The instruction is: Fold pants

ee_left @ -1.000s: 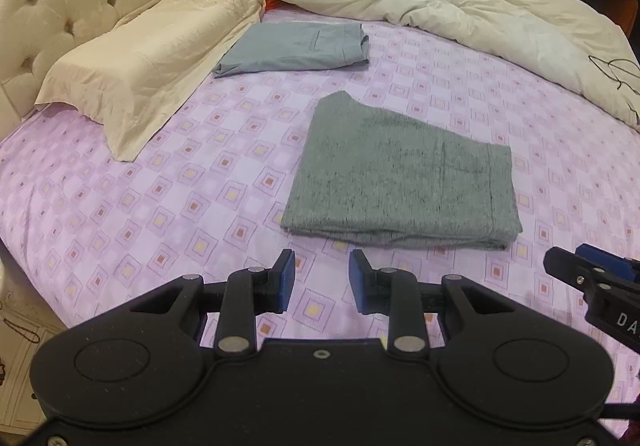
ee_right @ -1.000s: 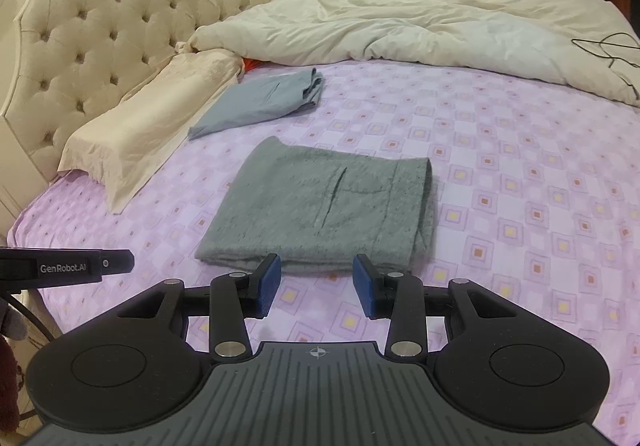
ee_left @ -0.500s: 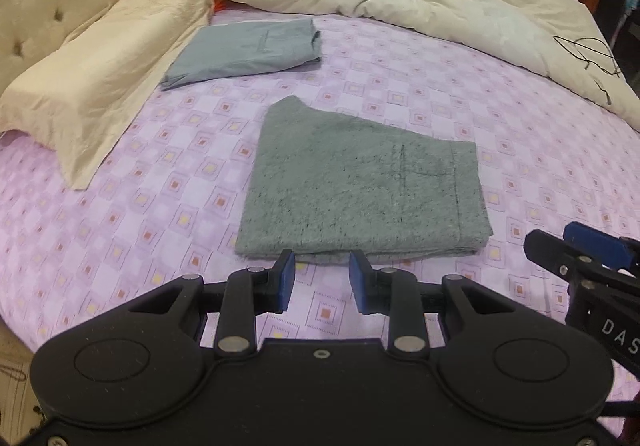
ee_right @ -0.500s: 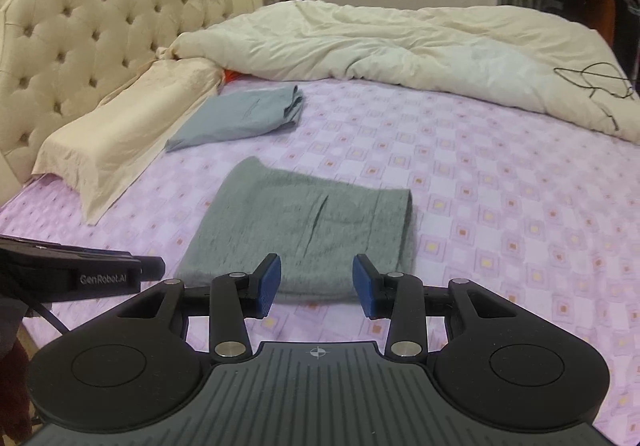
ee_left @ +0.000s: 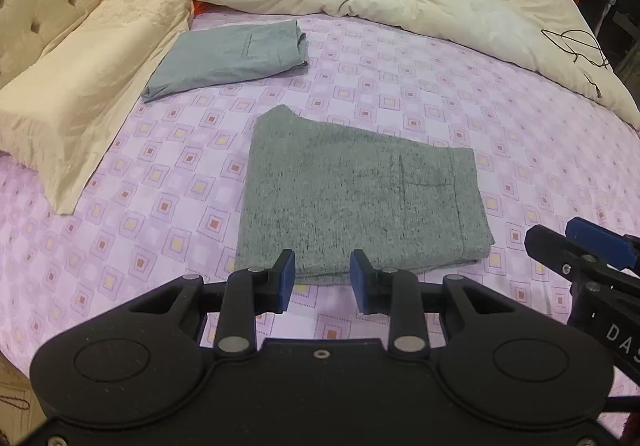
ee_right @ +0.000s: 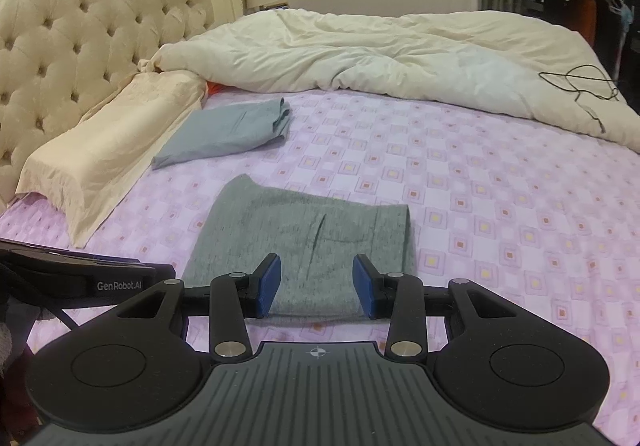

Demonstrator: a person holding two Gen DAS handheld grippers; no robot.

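bed: sheet (ee_left: 400,78) in a pink-and-lilac square print was seen spread across the mattress; tufted cream headboard (ee_right: 80,26) at the far left.
duvet: cream duvet (ee_right: 380,54) was bunched along the far side of the bed; a black wire hanger (ee_right: 576,84) was lying on its right end.
pillow: cream pillow (ee_left: 80,86) was laid along the headboard side, left of both garments.
grey pants: grey pants (ee_left: 360,190) were found folded into a flat rectangle mid-bed, near edge just beyond both grippers; a pocket seam was seen on top.
blue-grey pants: blue-grey pants (ee_left: 232,54) were folded too, placed just beside the pillow, apart from the grey pair and farther back.
left gripper: left gripper (ee_left: 322,276) was held over the near edge of the grey pants, angled down; blue pads were parted by a moderate gap, nothing was clamped; contact with the cloth couldn't be told.
right gripper: right gripper (ee_right: 316,284) was held the same way at the same near edge, moderate gap, nothing gripped between the pads.
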